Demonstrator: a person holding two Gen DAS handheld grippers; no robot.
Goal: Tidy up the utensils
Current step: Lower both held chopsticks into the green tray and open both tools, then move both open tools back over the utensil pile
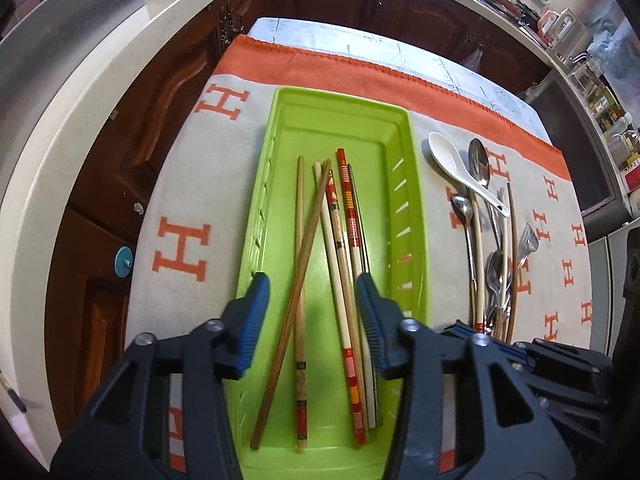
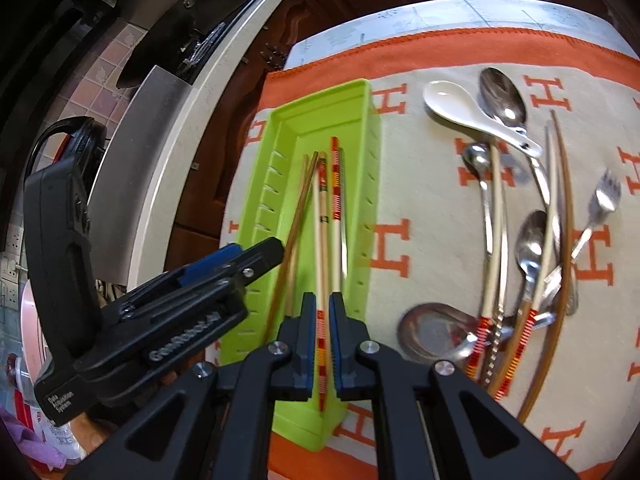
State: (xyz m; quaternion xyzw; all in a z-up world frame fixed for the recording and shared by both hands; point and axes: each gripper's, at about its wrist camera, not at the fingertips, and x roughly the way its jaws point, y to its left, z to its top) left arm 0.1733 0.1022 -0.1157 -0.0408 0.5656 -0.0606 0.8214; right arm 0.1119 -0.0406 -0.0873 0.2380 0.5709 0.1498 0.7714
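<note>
A lime green tray lies lengthwise on the cloth and holds several chopsticks, one brown one lying crossed over the rest. My left gripper hovers open over the tray's near half with nothing between its fingers. My right gripper is beside it, pads only a narrow slit apart. A red-banded chopstick shows through that slit but lies free in the tray. To the right sits a loose pile of spoons and chopsticks with a white spoon.
The orange and cream H-patterned cloth covers the table. A steel ladle and a fork lie in the pile. A pale counter edge and dark wood cabinets run along the left. Jars crowd the counter at far right.
</note>
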